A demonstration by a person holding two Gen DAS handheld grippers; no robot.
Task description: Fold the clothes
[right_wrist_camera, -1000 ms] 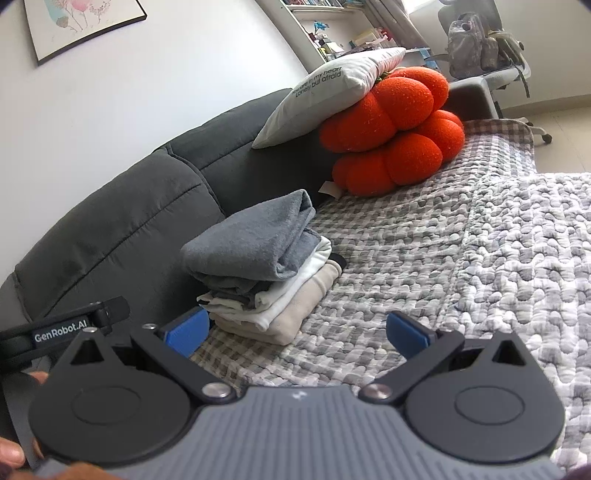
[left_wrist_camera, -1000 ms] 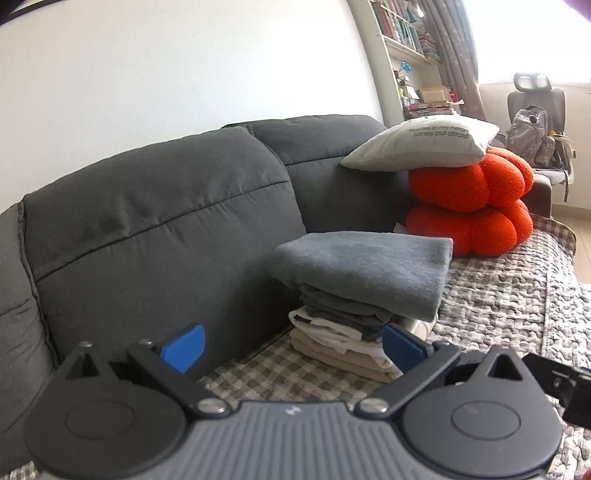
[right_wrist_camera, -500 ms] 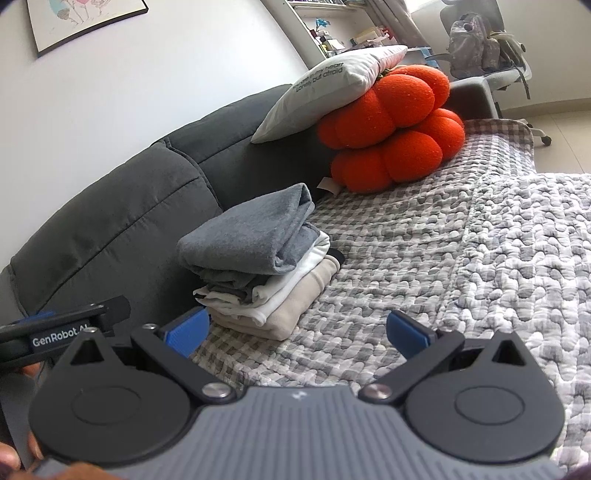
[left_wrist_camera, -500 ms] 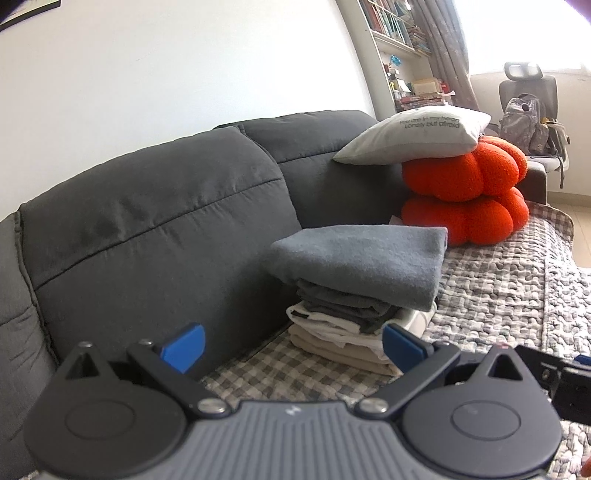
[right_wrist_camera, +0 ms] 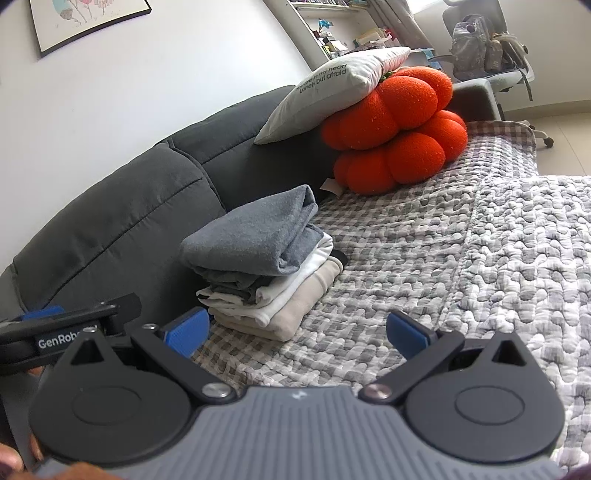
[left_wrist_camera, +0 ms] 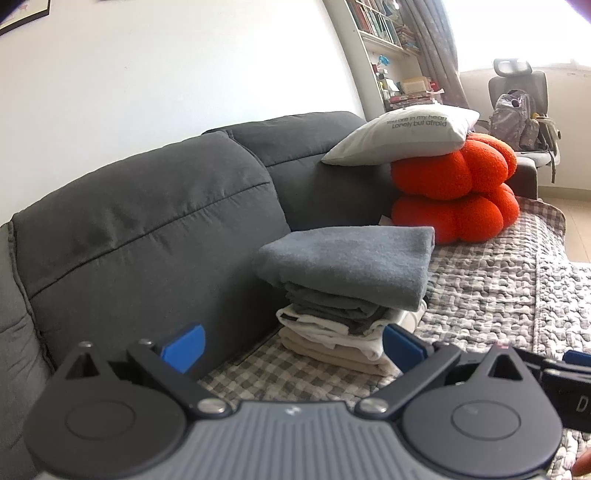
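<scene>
Nearest in the left wrist view, the left gripper has its blue pads spread wide with nothing between them; its right pad overlaps the lower corner of the pile behind it. The right gripper is spread just as wide and also empty. At the left edge of the right wrist view the side of the other gripper cuts in, its label readable only as "GenRob", with part of a hand at the bottom corner, mostly out of frame.

Just beyond the pads, the stack of folded clothes sits on the checked blanket against the grey sofa backrest: a grey piece on top, then darker grey, white and beige layers. Something dark pokes out behind the stack, too hidden to identify.

Further along, a white pillow rests on two orange cushions. Far off stand bookshelves, overexposed, and an office chair holding bags.
</scene>
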